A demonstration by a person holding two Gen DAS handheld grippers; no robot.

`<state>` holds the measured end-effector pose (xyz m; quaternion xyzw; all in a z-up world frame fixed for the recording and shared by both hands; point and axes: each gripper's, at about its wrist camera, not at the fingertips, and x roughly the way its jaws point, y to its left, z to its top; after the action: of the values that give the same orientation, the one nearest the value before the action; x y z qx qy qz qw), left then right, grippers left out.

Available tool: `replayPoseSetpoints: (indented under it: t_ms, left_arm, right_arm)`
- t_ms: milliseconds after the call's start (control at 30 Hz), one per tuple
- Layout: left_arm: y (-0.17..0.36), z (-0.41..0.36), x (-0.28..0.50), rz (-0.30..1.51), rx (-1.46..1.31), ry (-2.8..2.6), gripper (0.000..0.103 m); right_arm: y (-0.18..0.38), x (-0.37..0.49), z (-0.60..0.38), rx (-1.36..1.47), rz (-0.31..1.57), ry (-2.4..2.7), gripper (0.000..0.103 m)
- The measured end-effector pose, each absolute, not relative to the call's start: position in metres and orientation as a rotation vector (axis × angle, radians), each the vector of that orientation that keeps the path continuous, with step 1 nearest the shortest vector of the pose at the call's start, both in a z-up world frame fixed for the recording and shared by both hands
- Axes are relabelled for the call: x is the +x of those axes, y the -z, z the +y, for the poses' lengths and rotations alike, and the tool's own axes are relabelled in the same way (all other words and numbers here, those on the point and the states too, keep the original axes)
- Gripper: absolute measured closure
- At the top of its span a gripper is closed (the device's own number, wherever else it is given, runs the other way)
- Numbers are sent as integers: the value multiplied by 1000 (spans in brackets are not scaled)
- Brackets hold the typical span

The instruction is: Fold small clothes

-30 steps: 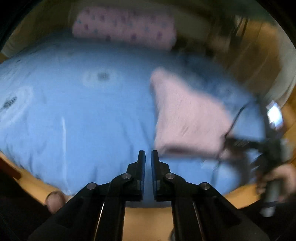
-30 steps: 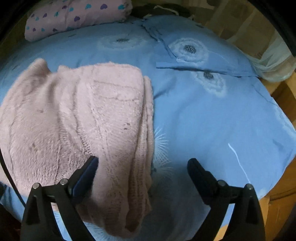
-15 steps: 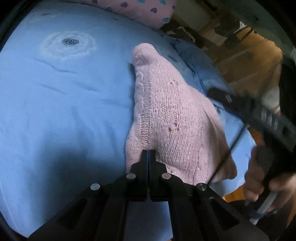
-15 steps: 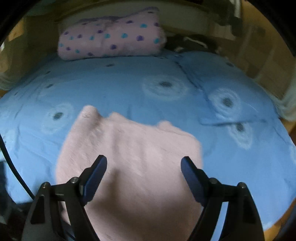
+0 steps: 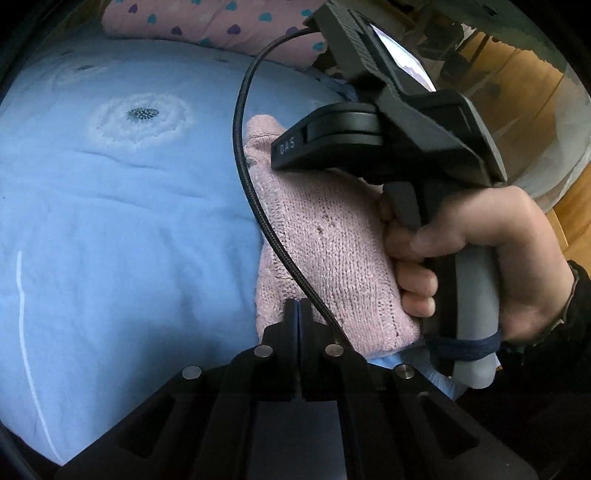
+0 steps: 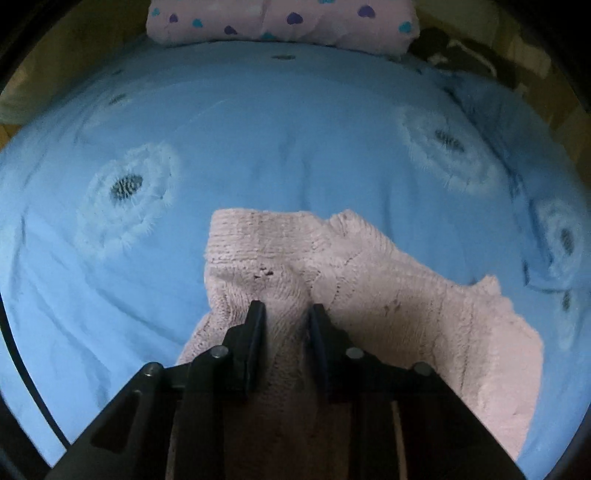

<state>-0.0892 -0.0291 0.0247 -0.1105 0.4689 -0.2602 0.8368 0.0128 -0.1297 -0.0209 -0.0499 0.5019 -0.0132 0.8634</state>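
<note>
Lying bunched on blue bedding (image 6: 295, 140), pink knitted garment (image 6: 424, 306).

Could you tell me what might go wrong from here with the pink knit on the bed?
The right gripper has just been closing on a bunched ridge of the pink knit; lifting could drag extra layers and undo the fold. Its cable trails across the knit beside the shut left gripper and could snag.

Bed covered by light blue quilt with white dandelion-like printed rings (image 6: 280, 122), dark centres. At the head, a pale pink pillow dotted with blue and purple hearts (image 6: 280, 18). Warm brown wooden floor (image 5: 517, 74) along right side. Light dim, edges shadowed.
</note>
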Motion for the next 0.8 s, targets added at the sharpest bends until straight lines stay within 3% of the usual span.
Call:
replayPoseSetpoints:
  t_ms: [433, 667, 800]
  left_arm:
    - [-25, -13, -99, 1005, -272, 569, 103]
    - [-28, -19, -110, 984, -247, 549, 103]
    - [-26, -15, -107, 974, -284, 529, 103]
  right_arm:
    - [-39, -66, -158, -4, 920, -110, 75]
    - [-4, -82, -169, -96, 988, -76, 76]
    - [-13, -90, -188, 46, 953, -90, 65]
